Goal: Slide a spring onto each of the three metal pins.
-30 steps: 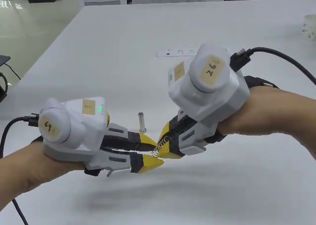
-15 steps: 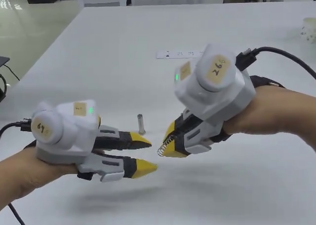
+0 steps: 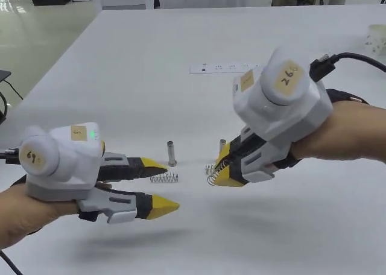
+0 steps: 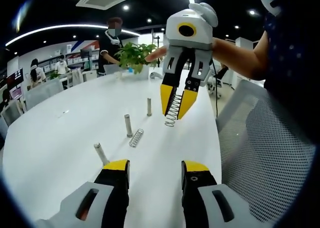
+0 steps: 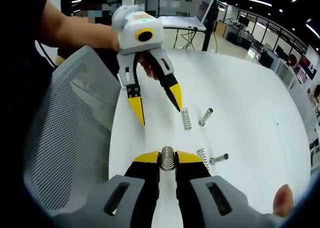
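My right gripper (image 3: 222, 177) is shut on a small metal spring (image 3: 213, 172), held a little above the white table. In the right gripper view the spring's end (image 5: 168, 159) sits between the closed yellow tips. My left gripper (image 3: 164, 186) stands open with nothing in it, to the left of the right one. One upright metal pin (image 3: 171, 152) stands between them, and a loose spring (image 3: 164, 178) lies just in front of it. A second pin (image 3: 222, 143) shows behind the right jaws. The left gripper view has three pins (image 4: 148, 107) (image 4: 128, 125) (image 4: 100, 153) in a row.
A white power strip (image 3: 223, 66) lies farther back on the table. Another loose spring (image 5: 202, 158) lies beside a pin (image 5: 219, 159) near my right gripper. A mesh chair (image 4: 270, 138) stands at the table's near edge. People stand across the room.
The two grippers were tip to tip at the spring; they have drawn apart, the left one leftward, the right one rightward with the spring. A spring now shows lying on the table.
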